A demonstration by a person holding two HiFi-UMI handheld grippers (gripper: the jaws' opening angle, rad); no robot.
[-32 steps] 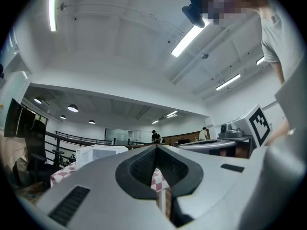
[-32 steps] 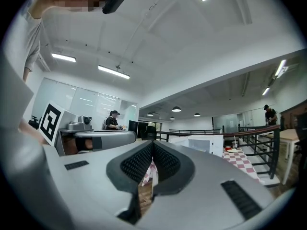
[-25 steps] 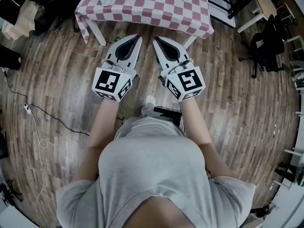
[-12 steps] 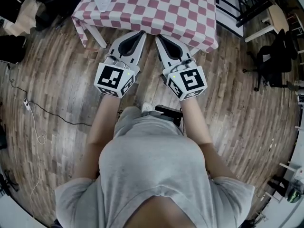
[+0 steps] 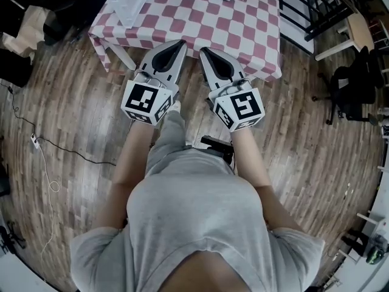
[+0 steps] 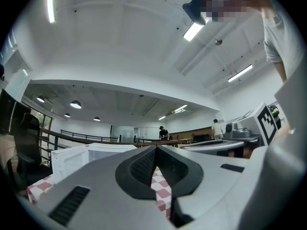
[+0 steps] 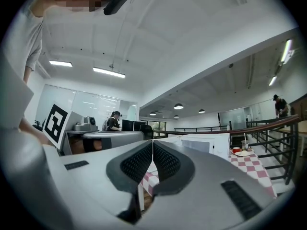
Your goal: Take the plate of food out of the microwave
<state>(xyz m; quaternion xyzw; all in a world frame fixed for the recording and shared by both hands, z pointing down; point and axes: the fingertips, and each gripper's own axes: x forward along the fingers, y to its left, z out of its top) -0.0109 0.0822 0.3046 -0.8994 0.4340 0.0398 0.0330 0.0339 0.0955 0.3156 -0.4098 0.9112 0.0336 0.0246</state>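
Plainly, left gripper (image 5: 180, 43) and right gripper (image 5: 203, 50) fingers are together, empty, facing the microwave (image 7: 206, 145).

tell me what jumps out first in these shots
The left gripper and the right gripper, each with a black-and-white marker cube, are held side by side over the wood floor, both shut and empty, tips toward the pink-checked table. A white microwave stands on that table, ahead of the jaws.
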